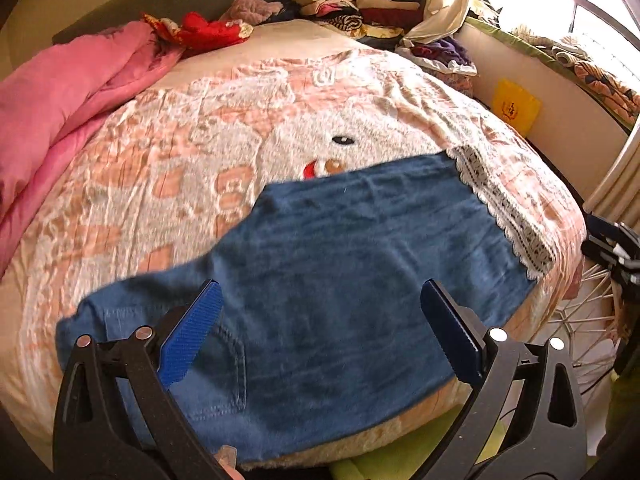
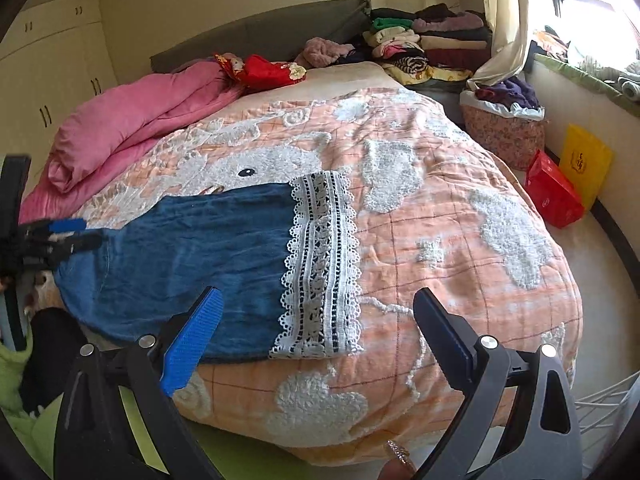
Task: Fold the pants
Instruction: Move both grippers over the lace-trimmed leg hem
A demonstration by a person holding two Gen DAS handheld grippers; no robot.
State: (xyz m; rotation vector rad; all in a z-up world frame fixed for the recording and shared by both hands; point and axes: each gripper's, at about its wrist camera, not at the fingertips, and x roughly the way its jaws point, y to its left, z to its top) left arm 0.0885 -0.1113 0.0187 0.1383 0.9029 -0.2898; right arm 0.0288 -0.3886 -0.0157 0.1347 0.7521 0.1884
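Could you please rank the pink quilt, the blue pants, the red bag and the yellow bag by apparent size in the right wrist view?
1. Blue pants, though nearness to the camera inflates them.
2. Pink quilt.
3. Red bag and yellow bag look too alike to rank.

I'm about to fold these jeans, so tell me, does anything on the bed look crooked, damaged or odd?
Nothing looks damaged. The jeans lie flat near the bed's front edge, lace cuff lying straight. Both the left gripper and right gripper are open, holding nothing. The pink quilt is merely bunched along the far side.
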